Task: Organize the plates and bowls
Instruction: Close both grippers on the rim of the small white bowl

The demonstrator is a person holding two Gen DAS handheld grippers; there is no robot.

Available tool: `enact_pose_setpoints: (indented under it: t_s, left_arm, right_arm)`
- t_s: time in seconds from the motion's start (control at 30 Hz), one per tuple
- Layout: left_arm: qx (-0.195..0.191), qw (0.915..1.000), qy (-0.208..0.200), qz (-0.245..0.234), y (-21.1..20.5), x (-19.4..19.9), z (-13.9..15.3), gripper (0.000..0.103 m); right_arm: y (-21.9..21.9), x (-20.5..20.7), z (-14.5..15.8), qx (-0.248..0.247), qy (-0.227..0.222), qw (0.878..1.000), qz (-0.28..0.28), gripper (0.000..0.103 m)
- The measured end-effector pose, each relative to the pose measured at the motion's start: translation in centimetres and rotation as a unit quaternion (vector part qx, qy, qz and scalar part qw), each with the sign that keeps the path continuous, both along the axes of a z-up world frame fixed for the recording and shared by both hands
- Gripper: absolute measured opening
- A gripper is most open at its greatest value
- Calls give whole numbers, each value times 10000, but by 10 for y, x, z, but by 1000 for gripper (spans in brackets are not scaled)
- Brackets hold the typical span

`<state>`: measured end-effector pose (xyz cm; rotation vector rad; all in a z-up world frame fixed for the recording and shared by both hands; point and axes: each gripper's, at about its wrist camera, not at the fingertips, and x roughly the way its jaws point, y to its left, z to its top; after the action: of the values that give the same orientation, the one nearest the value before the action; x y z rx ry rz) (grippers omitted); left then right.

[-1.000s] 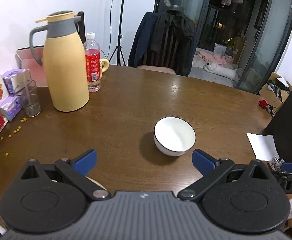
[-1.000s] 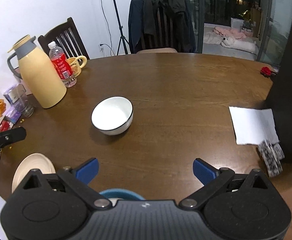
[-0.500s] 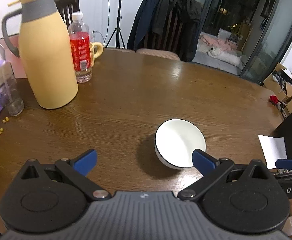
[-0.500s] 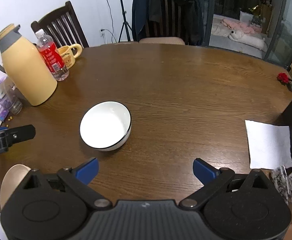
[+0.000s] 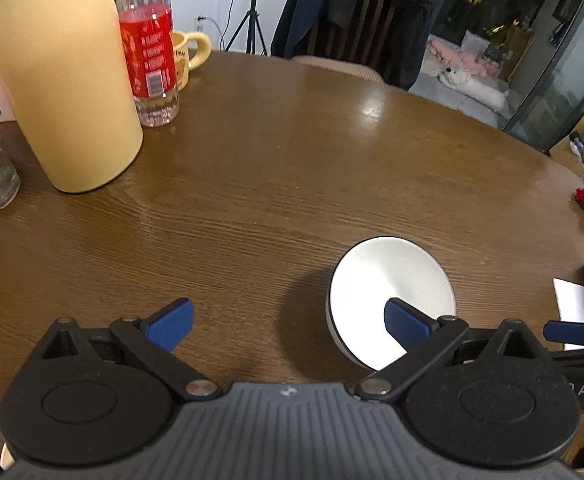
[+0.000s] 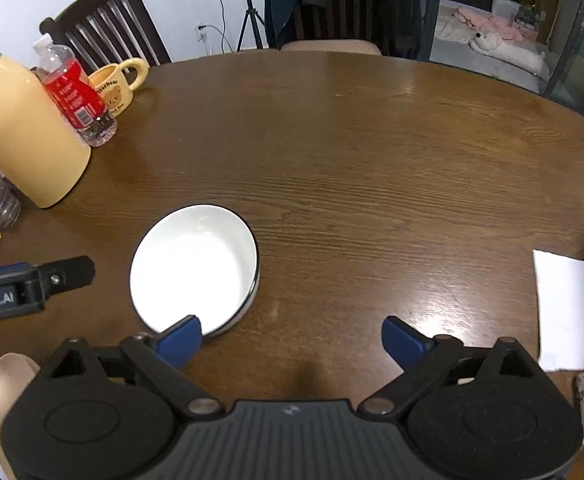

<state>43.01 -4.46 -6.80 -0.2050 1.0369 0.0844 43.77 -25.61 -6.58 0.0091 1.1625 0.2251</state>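
Both claws have come forward and lower toward the white bowl, which now fills more of each view on the brown tabletop. Left claw stands open, its right pad over the bowl's rim. Right claw is closing on bare wood, bowl at its left pad. "Robot.AI" reads on the left claw's finger; a bear mug carries small lettering.

Counter is showing grained wood with a satin sheen; bowl is looking glossy, glazed white; bottle clear plastic; claw pads matt blue.
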Motion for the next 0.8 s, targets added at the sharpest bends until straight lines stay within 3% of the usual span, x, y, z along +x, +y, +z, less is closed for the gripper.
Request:
enact_pose_setpoints:
  t_s: [0.1, 0.2, 0.5, 0.67, 0.8]
  left_arm:
    - [-88, 9999, 134, -15, 1, 11, -11, 102]
    - [-94, 9997, 219, -60, 0, 17, -18, 96]
    - [-244, 9984, 462, -229, -3, 33, -38, 72]
    - [-335, 9972, 561, -355, -6, 39, -46, 49]
    - [-391, 9966, 598, -415, -9, 43, -50, 41]
  right_arm:
    - [8, 14, -10, -12, 105, 9999, 24, 85]
    - [15, 25, -18, -11, 218, 9997, 66, 70]
    - [27, 45, -37, -9, 399, 9991, 151, 44]
    - [29, 52, -47, 79, 473, 9988, 102, 33]
    - [30, 55, -51, 170, 499, 9986, 92, 24]
